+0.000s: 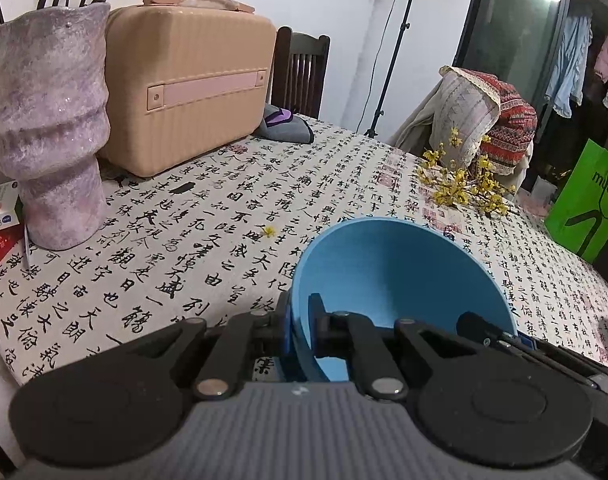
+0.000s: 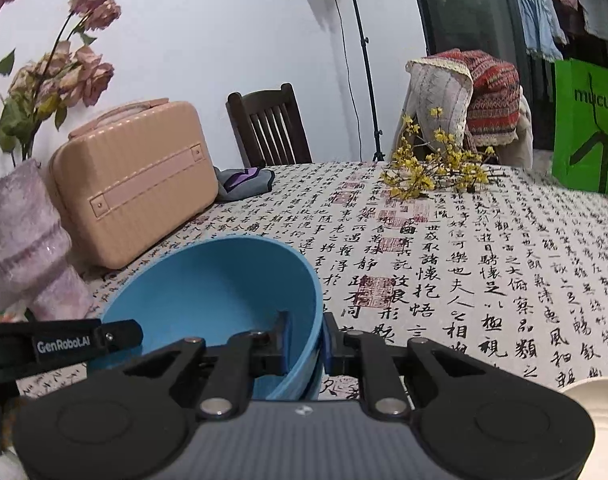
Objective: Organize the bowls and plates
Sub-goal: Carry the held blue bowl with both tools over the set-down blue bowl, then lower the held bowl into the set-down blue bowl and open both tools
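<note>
Blue bowl (image 1: 388, 276) sits tilted above the tablecloth (image 1: 208, 216), its rim pinched by left gripper (image 1: 300, 328) and right gripper (image 2: 306, 340).

A table (image 2: 484, 248) under a calligraphy-print cloth carries a beige case (image 2: 132, 184), a mauve vase (image 1: 48, 128), grey fabric (image 2: 244, 182) and yellow flower sprigs (image 2: 436, 172).

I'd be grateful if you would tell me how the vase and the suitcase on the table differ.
The vase is mottled purple, fuzzy and ridged in rings; the suitcase is smooth peach plastic with fine ribs. The vase is a tall round column holding flower stems; the suitcase is a boxy case with a pink handle on top. Both stand side by side on the tablecloth near the wall.
</note>
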Action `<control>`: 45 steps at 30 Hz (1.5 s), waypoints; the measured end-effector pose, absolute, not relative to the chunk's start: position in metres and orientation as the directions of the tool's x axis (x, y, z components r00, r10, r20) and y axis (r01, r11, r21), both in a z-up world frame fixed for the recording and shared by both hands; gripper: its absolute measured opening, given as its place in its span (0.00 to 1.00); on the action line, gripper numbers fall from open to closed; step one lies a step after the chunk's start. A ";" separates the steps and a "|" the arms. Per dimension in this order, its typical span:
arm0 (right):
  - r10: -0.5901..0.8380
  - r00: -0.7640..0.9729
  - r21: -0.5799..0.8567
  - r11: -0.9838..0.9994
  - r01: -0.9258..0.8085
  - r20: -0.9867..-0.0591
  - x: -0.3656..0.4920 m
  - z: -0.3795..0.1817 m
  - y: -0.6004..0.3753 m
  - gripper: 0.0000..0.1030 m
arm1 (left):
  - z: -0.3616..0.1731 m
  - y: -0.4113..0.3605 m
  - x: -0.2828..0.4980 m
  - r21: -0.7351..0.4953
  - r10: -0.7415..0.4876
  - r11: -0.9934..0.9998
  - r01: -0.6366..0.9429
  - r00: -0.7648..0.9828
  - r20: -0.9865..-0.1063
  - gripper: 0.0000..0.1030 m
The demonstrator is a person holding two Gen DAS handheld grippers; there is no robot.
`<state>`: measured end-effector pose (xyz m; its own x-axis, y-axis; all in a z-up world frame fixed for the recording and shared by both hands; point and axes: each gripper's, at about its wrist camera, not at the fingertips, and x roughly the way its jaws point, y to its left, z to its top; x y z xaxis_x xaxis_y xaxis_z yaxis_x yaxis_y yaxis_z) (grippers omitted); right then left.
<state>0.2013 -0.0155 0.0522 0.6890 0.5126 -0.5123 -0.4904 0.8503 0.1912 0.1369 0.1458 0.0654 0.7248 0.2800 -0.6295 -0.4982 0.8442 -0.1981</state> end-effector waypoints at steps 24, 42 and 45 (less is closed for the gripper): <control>0.490 0.723 0.099 0.853 -0.512 -0.487 0.192 0.046 -0.009 0.17 | 0.060 0.141 0.134 -0.157 0.302 0.859 -0.487 0.730 -0.613 0.10; 0.583 0.700 0.198 0.807 -0.556 -0.412 0.183 0.053 -0.037 0.50 | 0.057 0.152 0.116 -0.231 0.255 0.859 -0.457 0.773 -0.581 0.21; 0.590 0.697 0.201 0.803 -0.562 -0.408 0.180 0.054 -0.041 0.57 | 0.058 0.150 0.111 -0.239 0.251 0.861 -0.448 0.785 -0.567 0.21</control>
<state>0.1796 -0.0414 0.0536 0.6965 0.5899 -0.4085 -0.5616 0.8025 0.2015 0.1105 0.1505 0.0585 0.7846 0.2509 -0.5670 -0.4482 0.8614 -0.2391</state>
